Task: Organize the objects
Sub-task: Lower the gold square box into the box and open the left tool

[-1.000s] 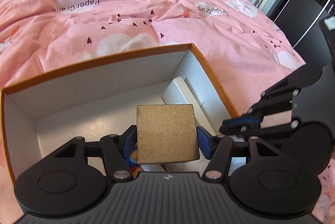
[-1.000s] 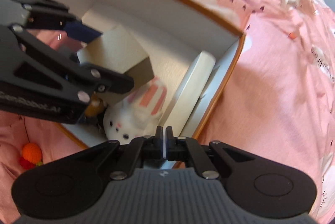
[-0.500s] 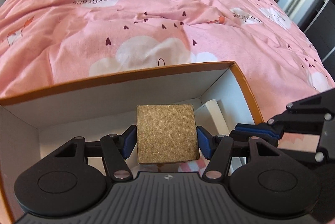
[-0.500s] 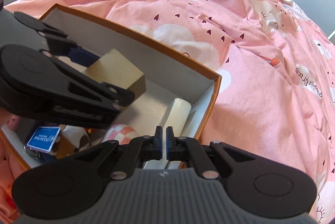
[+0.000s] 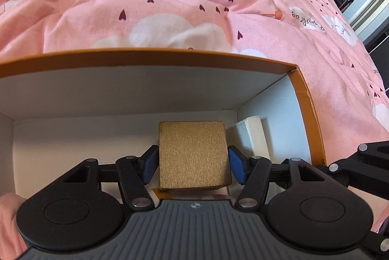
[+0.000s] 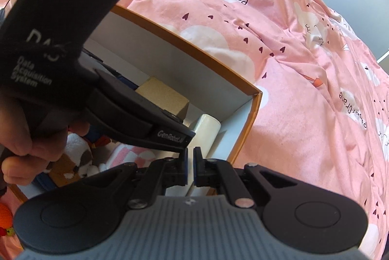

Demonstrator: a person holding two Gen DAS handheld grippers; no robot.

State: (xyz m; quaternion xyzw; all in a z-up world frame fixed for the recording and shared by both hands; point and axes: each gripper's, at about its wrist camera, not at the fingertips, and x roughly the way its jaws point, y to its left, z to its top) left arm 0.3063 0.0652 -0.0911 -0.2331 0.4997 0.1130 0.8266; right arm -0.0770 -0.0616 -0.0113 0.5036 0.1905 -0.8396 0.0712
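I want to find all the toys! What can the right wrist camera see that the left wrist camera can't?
Only the right wrist view shows the plush toys, the pink checkered item, the person's hand and the nearly shut right tool.

Only the left wrist view shows the left tool squarely gripping the gold cube.

Both show the cube, the white box, the orange-rimmed box and the pink blanket.

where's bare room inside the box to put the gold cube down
Free: white floor left of the gold cube, bordered by the box back and left walls. Right corner holds the white block. Near end is crowded with plush toys. Left tongs grip the cube.
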